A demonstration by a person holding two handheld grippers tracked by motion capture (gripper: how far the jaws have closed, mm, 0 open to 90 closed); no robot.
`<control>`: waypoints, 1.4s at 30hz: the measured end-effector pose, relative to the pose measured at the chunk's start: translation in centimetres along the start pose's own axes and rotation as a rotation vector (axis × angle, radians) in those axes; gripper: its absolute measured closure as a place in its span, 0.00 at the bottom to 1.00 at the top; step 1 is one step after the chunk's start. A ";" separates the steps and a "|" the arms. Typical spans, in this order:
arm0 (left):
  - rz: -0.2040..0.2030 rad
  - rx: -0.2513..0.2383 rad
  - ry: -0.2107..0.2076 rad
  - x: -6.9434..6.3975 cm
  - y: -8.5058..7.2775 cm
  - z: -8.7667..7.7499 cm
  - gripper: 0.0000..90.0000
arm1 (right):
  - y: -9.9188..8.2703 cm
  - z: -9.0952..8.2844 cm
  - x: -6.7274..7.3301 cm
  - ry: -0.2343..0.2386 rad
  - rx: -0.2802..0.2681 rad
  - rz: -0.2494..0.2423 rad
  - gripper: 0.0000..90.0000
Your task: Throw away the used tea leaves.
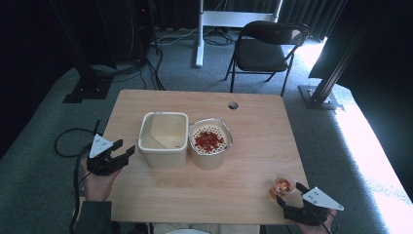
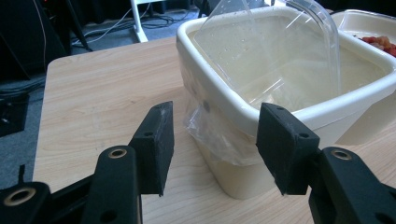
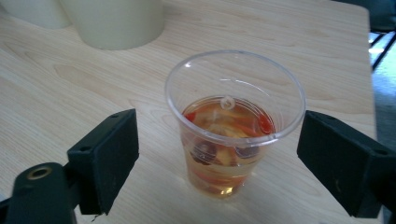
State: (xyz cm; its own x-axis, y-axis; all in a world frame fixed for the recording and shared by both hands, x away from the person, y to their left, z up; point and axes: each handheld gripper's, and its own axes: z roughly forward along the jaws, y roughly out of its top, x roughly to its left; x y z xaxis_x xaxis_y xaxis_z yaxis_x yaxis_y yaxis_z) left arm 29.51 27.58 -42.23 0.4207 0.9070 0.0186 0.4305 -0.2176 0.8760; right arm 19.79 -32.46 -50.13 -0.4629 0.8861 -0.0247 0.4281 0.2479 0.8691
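- Right gripper (image 3: 219,163) jaws are standing wide either side of the clear cup (image 3: 232,126), not touching it; nothing gripped yet.
- Cup is sitting upright on the worktop (image 1: 243,185), well to the right of and nearer than the strainer tub (image 1: 210,142), by the front-right corner; holding amber liquid w/ red bits.
- Judgement: gripper is lining up for a pickup. Keep the cup centred btwn pads, close slow & light; thin plastic will likely buckle and spill.
- Left gripper (image 2: 212,144) jaws are open approx. three-quarters, empty, hanging just left of the cream tub (image 2: 322,109) beside the strainer tub; ready to steady it.
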 end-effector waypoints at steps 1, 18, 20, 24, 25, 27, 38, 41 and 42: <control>-0.002 0.000 0.001 0.0 -0.1 0.0 0.53 | -0.1 0.2 -0.1 0.005 -0.004 0.002 0.14; -0.021 0.022 -0.003 0.1 -1.7 0.3 0.53 | 0.1 4.4 -2.1 0.084 -0.045 0.017 0.32; -0.024 0.026 -0.006 0.0 -1.9 0.5 0.53 | 0.1 4.6 -2.1 0.085 -0.047 0.013 0.32; -0.021 0.032 -0.010 -0.1 -2.2 0.7 0.53 | 0.5 5.3 -2.3 0.087 -0.058 0.016 0.33; -0.020 0.031 -0.009 -0.2 -2.2 0.7 0.53 | 0.6 5.6 -2.3 0.086 -0.060 0.011 0.33; -0.020 0.032 -0.013 -0.2 -2.3 0.9 0.53 | 0.8 6.0 -2.3 0.091 -0.063 0.016 0.33; -0.015 0.040 -0.031 -0.7 -3.1 1.6 0.53 | 2.4 8.7 -2.2 0.103 -0.058 0.017 0.32; -0.014 0.041 -0.033 -0.7 -3.4 1.8 0.53 | 2.8 9.4 -2.2 0.103 -0.058 0.016 0.31; -0.014 0.040 -0.035 -0.8 -3.5 1.9 0.53 | 2.9 9.6 -2.2 0.102 -0.057 0.017 0.31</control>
State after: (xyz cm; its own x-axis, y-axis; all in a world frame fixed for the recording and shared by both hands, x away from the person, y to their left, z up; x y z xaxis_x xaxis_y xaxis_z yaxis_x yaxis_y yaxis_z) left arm 29.18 26.96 -46.20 0.4417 0.8971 -0.0105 0.4673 -0.2200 0.8563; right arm 29.49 -29.91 -52.32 -0.5339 0.8447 0.0379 0.3926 0.2079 0.8959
